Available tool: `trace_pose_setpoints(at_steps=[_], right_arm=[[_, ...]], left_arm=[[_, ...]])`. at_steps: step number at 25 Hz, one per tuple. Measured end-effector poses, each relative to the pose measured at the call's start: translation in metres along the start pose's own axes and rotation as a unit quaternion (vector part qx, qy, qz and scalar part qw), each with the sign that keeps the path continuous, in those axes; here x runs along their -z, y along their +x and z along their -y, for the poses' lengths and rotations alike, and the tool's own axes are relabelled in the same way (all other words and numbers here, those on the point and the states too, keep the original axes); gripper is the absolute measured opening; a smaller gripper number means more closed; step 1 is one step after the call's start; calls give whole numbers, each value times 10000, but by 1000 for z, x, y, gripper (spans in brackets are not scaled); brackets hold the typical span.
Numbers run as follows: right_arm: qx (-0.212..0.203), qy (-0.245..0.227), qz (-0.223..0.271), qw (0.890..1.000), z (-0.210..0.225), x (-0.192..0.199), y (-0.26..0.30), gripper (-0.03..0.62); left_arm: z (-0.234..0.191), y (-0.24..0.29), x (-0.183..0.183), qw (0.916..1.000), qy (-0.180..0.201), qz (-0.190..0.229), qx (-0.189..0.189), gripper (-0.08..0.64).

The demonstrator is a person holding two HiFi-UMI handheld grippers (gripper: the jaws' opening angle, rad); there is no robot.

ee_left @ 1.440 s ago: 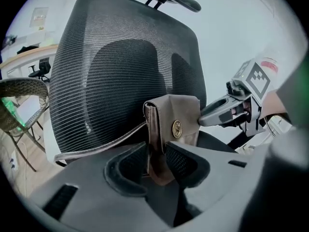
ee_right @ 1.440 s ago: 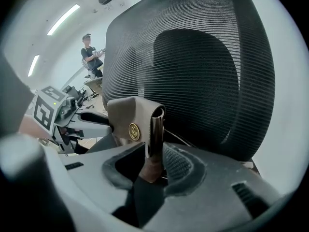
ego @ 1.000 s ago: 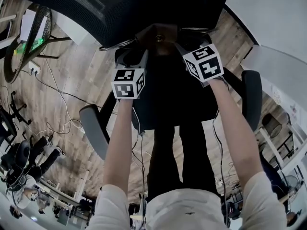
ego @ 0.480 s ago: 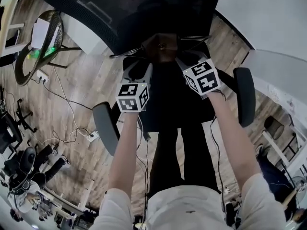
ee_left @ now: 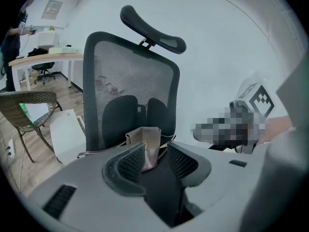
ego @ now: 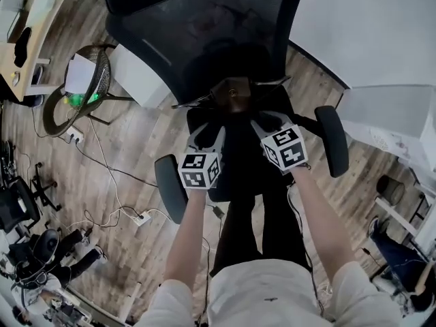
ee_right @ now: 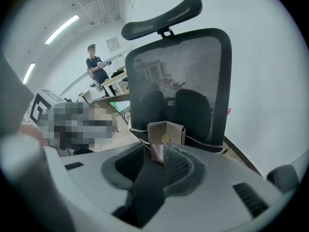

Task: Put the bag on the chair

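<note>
A small brown bag [ego: 234, 94] stands upright on the black seat [ego: 238, 172] of an office chair, close to its mesh backrest [ego: 204, 33]. My left gripper [ego: 208, 133] and right gripper [ego: 264, 122] hover over the seat just in front of the bag, one on each side, and neither touches it. In the left gripper view the bag [ee_left: 145, 146] shows beyond the open left gripper [ee_left: 155, 161]. The right gripper view has the bag [ee_right: 165, 138] past the open right gripper [ee_right: 154, 166]. Nothing is held.
The chair's armrests [ego: 169, 188] [ego: 332, 142] flank my arms. A wicker chair [ego: 75, 87] and a white box [ego: 139, 77] stand to the left, with cables and a power strip [ego: 139, 218] on the wood floor. White furniture [ego: 385, 118] is at the right. A person [ee_right: 96, 66] stands far off.
Both grippers have drawn back from the bag toward me. The head view has pulled away, so more of the chair and floor shows. The bag stays on the seat.
</note>
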State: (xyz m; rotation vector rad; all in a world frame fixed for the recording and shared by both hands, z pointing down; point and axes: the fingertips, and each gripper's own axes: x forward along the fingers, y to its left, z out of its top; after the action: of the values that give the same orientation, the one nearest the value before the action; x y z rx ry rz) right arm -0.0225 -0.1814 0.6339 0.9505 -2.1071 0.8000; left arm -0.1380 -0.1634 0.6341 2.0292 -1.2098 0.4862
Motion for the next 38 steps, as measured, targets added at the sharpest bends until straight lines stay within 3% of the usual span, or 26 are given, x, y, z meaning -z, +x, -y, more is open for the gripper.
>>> trace_pose_setpoints(at_steps=[7,13,22,28,38], right_arm=[[54,244,286,9993,-22,-18,-44,123],[-18,310,444,9985,-37,-28,-74,121],[-311,418,735,9959,-63,-34,-129,115],[-635,332,872,9936,-86,-14,-175,107],[-805,232,1208,9891,-89,29,-257,92]], left_arm=[[33,-38,-20,9996,-5,121,274,132],[48,-65,-39,9990,-198,329,236,132],[87,-107,-48,9984,-116,535,138,132],[127,-140,-41,9969,-169,769,-16,132],[190,-195,-15,9930,-198,1105,-359,132]])
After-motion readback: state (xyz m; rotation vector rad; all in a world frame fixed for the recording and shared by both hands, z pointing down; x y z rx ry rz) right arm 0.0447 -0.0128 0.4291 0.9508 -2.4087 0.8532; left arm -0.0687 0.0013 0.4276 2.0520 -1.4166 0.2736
